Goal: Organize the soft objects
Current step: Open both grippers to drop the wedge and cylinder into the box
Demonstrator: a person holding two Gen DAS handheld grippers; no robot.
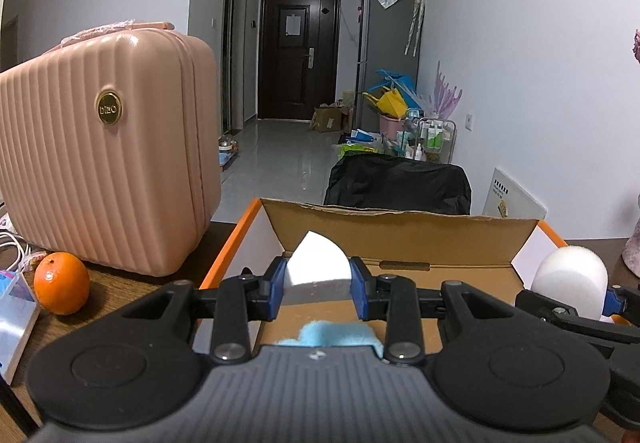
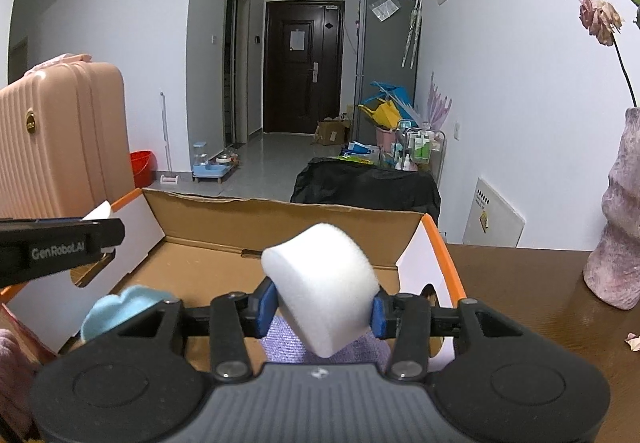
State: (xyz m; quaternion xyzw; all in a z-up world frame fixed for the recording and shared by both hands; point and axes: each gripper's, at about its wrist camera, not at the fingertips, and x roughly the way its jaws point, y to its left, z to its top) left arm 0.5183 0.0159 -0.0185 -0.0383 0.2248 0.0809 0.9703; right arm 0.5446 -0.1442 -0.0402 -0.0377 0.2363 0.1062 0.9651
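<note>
- Left of the cardboard box, a pink case and an orange stand on the bench.
- Over the box, the left gripper clamps a white foam wedge, tip up, its lower part hidden.
- Inside lie a blue cloth and purple cloth, both half hidden.
- The right gripper clamps a white foam block tilted down toward the camera.
</note>
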